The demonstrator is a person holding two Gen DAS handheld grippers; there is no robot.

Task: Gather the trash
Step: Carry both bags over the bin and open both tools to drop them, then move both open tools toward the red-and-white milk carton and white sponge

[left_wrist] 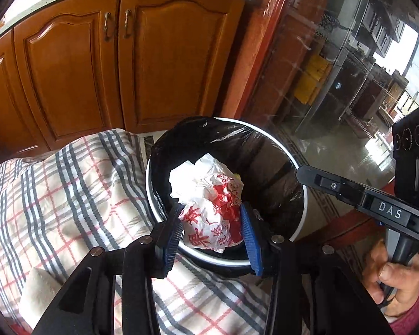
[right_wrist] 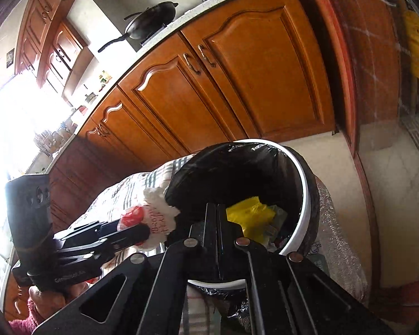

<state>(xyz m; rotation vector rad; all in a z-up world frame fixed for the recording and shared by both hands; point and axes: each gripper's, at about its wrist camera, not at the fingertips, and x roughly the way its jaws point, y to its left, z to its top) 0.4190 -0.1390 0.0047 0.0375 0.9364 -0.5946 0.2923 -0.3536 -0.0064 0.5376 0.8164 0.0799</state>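
Though gripper-held [left_wrist: 212, 223], wrapper [left_wrist: 209, 203] lengthwise binward [left_wrist: 300, 164]

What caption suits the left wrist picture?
Left tool holds crumpled red-and-white wrapper over black-lined trash bin.

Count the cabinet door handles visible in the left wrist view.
2. Both sit on the wooden cabinet doors under the countertop: the left handle on the left door, the right handle on the adjoining door, side by side at the seam. Others may lie out of view.
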